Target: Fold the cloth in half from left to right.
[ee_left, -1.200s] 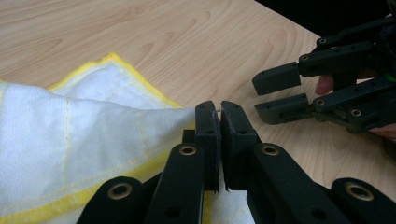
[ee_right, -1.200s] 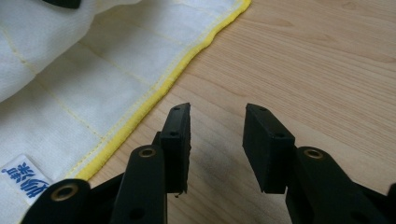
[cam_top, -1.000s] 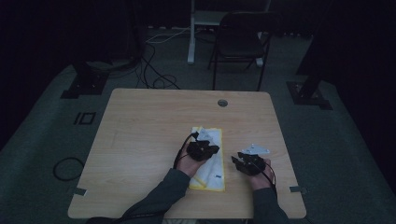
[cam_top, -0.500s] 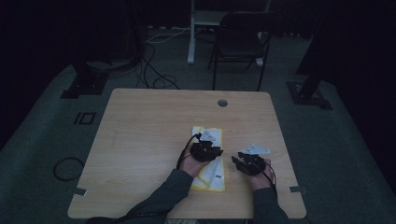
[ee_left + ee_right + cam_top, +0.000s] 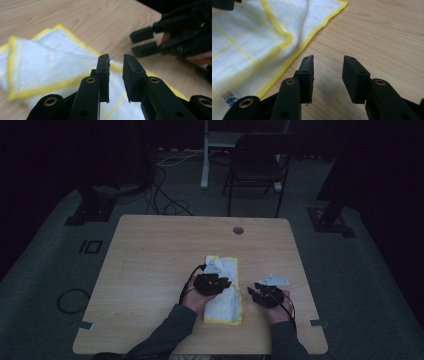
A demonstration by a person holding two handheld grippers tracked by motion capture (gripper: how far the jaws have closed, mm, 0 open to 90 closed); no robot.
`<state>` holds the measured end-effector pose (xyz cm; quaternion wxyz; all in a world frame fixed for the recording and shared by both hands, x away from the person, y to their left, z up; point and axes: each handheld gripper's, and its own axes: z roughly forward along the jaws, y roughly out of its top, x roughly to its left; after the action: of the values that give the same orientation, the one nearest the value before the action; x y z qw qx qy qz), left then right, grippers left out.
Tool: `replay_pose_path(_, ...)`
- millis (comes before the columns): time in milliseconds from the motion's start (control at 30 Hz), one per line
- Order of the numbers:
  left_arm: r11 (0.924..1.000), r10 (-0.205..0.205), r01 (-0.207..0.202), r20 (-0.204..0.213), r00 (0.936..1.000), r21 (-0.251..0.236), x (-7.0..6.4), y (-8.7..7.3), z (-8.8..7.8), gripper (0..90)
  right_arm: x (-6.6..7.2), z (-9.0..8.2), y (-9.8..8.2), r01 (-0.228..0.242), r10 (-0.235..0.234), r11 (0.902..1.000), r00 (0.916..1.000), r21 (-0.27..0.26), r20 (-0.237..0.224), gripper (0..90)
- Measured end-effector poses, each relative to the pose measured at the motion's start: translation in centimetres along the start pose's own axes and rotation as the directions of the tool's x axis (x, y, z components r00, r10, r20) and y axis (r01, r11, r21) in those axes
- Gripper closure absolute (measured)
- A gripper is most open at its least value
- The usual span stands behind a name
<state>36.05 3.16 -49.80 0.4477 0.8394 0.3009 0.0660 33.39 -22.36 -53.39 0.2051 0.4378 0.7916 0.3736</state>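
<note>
Now left hand-held gripper (image 5: 116, 60) spread, just opened, empty, above cloth (image 5: 47, 57).

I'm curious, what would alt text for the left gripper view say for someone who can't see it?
Two black jaws of the left claw stand slightly apart with nothing between them, above a folded white cloth with yellow edging on a wooden table. At upper right, the right claw, held in a hand, hovers over bare wood.
</note>
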Motion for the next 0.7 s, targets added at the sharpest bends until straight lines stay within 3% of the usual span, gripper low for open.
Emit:
replay_pose_path(233, 0.9999, -0.001, 0.002, -0.053, 0.9986, 0.016, 0.5, -2.3, -1.9, 76.1, 0.7, 0.0, 0.8, 0.023, -0.023, 0.9994, 0.9997, -0.024, -0.009, 61.5)
replay_pose_path(333, 0.9998, -0.006, 0.008, -0.075, 0.9971, 0.021, 0.8, -3.3, -2.9, 76.9, 1.6, 0.2, 1.6, 0.055, -0.056, 0.9978, 0.9981, -0.037, -0.026, 61.5)
replay_pose_path(700, 0.9990, -0.013, 0.018, -0.107, 0.9942, 0.040, 0.8, -5.4, -4.1, 79.4, 3.5, 1.6, 4.1, 0.107, -0.111, 0.9920, 0.9912, -0.067, -0.072, 61.7)
